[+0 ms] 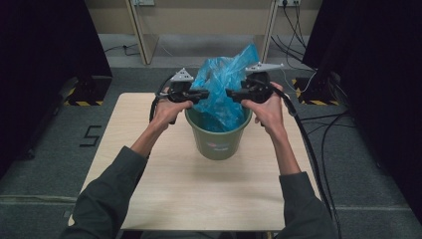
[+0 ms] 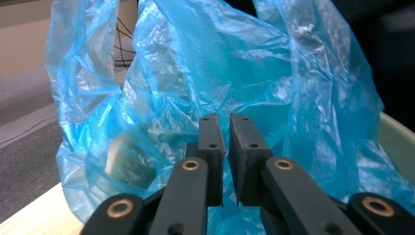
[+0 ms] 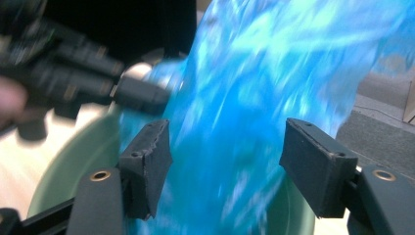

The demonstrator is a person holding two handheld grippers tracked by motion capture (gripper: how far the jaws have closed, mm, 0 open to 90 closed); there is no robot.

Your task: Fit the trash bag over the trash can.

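A crumpled blue plastic bag point(image 1: 224, 82) stands up out of a green bucket point(image 1: 219, 144) in the middle of the wooden table. My left gripper point(image 1: 204, 93) reaches the bag's left side just above the rim. In the left gripper view its jaws point(image 2: 224, 121) stand almost together, pinched on the thin blue bag point(image 2: 195, 63). My right gripper point(image 1: 230, 93) faces it from the right. Its jaws point(image 3: 225, 142) are wide open, with the blurred bag point(image 3: 254, 73) between them and untouched by the pads. The left gripper point(image 3: 142, 95) and the bucket rim point(image 3: 73, 156) appear there too.
The light wooden table point(image 1: 199, 199) has bare surface all around the bucket. Dark screens point(image 1: 45, 45) stand at both sides. Cables point(image 1: 323, 149) trail off the table's right edge onto the grey floor. A wooden frame point(image 1: 144, 40) stands beyond the table.
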